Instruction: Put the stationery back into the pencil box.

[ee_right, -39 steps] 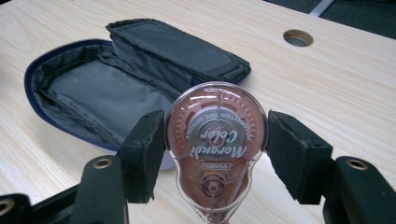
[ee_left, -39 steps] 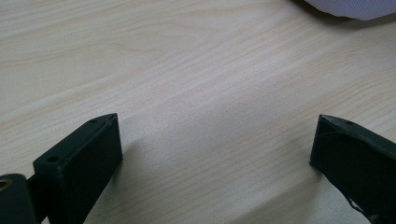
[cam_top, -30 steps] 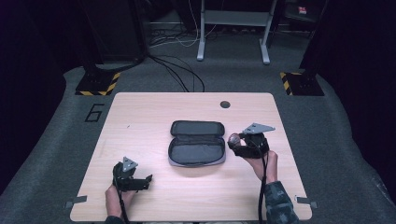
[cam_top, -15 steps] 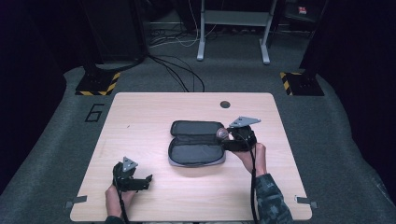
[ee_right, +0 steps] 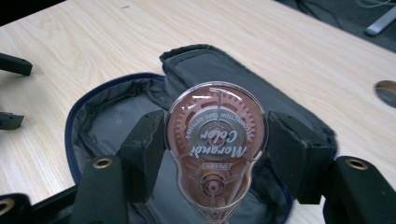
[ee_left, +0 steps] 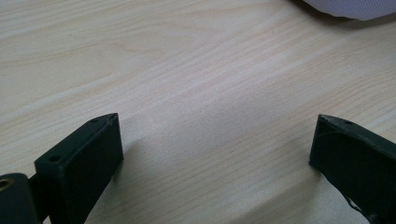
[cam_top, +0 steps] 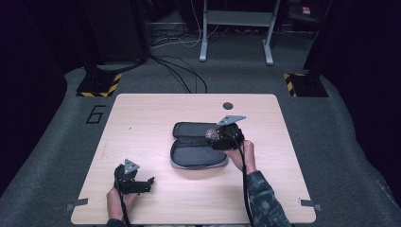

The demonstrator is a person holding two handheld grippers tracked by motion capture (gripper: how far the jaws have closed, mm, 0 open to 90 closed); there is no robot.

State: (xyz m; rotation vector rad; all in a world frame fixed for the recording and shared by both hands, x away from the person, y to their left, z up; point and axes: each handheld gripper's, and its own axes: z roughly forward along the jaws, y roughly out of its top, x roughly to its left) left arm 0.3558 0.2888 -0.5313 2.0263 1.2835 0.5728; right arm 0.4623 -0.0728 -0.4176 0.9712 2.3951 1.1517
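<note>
While the right claw (ee_right: 215, 154) grips a correction tape dispenser (ee_right: 216, 144) between its two black pads, it hangs over the open pencil case (cam_top: 198, 151) that lies near the middle of the worktop (cam_top: 142, 123). From the right gripper view, the dispenser is a clear, pear-shaped shell with a brownish toothed wheel inside and lettering that reads upside down; the pads press on its two flat-edged sides, and its narrow end points back toward the camera. Below it the case lies unzipped, its dark grey lining showing and a blue edge running round the rim. In the high view the right claw sits above the case's right end, with the person's right hand (cam_top: 242, 153) behind it. The left claw (cam_top: 146, 184) rests low at the near left part of the worktop, well apart from the case, held by the left hand (cam_top: 118, 201). From the left gripper view its jaws stand wide apart with bare wood between them, grasping nothing
</note>
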